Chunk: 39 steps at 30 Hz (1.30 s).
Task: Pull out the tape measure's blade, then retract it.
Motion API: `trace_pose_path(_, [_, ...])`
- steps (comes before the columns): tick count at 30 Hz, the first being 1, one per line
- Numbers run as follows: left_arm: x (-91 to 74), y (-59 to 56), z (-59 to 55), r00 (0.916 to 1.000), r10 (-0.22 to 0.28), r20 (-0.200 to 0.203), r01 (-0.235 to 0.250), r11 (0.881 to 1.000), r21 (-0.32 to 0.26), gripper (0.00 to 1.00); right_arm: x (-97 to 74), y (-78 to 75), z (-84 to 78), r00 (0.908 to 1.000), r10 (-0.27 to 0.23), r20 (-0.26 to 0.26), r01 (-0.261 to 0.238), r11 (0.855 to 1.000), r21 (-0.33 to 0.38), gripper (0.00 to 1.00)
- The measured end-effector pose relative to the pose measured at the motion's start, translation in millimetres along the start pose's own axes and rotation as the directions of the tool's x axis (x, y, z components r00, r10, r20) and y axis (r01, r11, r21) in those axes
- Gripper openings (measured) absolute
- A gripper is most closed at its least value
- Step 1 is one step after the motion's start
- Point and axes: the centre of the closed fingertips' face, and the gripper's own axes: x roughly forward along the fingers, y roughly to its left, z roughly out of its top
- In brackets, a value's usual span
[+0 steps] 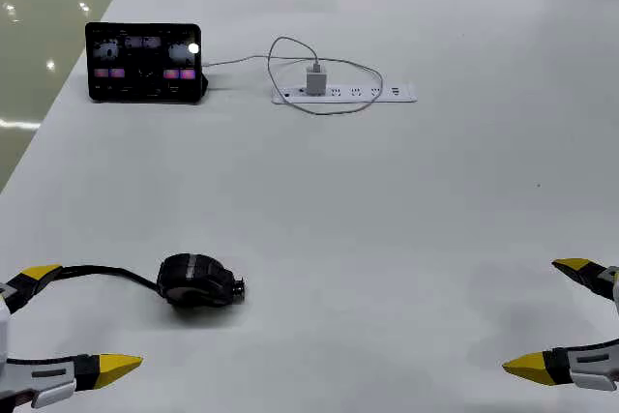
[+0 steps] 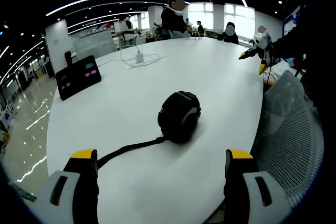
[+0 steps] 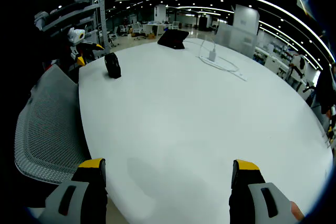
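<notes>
The tape measure (image 1: 198,280) is lying on the table (image 1: 406,210) just before the left gripper (image 1: 89,316), well left of the right gripper (image 1: 534,314), the tablet (image 1: 145,62) and power strip (image 1: 348,94) sitting far behind.

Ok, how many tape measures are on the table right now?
1: the black tape measure lies at the near left, just ahead of the open left gripper.

Ahead of the plastic-tipped left gripper (image 2: 161,157), the tape measure (image 2: 179,115) looks matt and rubbery on the smooth, satin-white table (image 2: 215,72)
</notes>
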Motion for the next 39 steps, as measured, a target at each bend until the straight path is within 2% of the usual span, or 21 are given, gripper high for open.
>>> trace_pose_path(9, [1.0,-2.1,-2.5,0.9999,-0.011,-0.008,0.011,1.000,0.006,0.99,-0.4,2.2,-2.2,1.0000,-0.006,-0.003,0.006,1.000,0.009,0.99])
trace_pose_path(19, [1.4,1.5,-2.4,0.9997,-0.019,-0.017,0.019,1.000,0.005,0.99,-0.1,5.1,-7.3,0.9998,-0.004,-0.020,0.004,1.000,0.004,0.99])
trace_pose_path(22, [3.7,3.0,-1.2,0.9995,-0.016,-0.028,0.017,0.999,0.028,0.99,-0.2,4.5,-7.7,0.9998,-0.008,-0.021,0.008,1.000,0.009,0.99])
trace_pose_path(25, [6.3,1.4,-0.9,0.9986,-0.031,-0.042,0.033,0.999,0.037,0.99,1.0,4.7,-6.4,0.9998,-0.006,-0.018,0.006,1.000,0.004,0.99])
trace_pose_path(27, [8.7,-0.4,-2.8,0.9963,-0.053,-0.067,0.055,0.998,0.027,0.99,2.5,4.4,-0.8,1.0000,-0.003,0.005,0.003,1.000,-0.020,0.99])
trace_pose_path(29, [10.4,-3.4,-3.7,0.9936,-0.075,-0.085,0.077,0.997,0.026,0.99,4.4,2.8,-0.3,1.0000,-0.004,-0.008,0.004,1.000,-0.019,0.99])
trace_pose_path(35, [15.1,-7.7,3.6,0.9890,-0.107,-0.103,0.110,0.994,0.027,0.99,11.8,7.9,11.3,0.9996,0.029,0.006,-0.029,1.000,-0.011,0.99])
trace_pose_path(39, [20.0,-12.1,12.0,0.9852,-0.133,-0.108,0.141,0.988,0.069,0.99,17.6,11.2,22.8,0.9991,0.039,0.016,-0.038,0.999,-0.023,0.99])
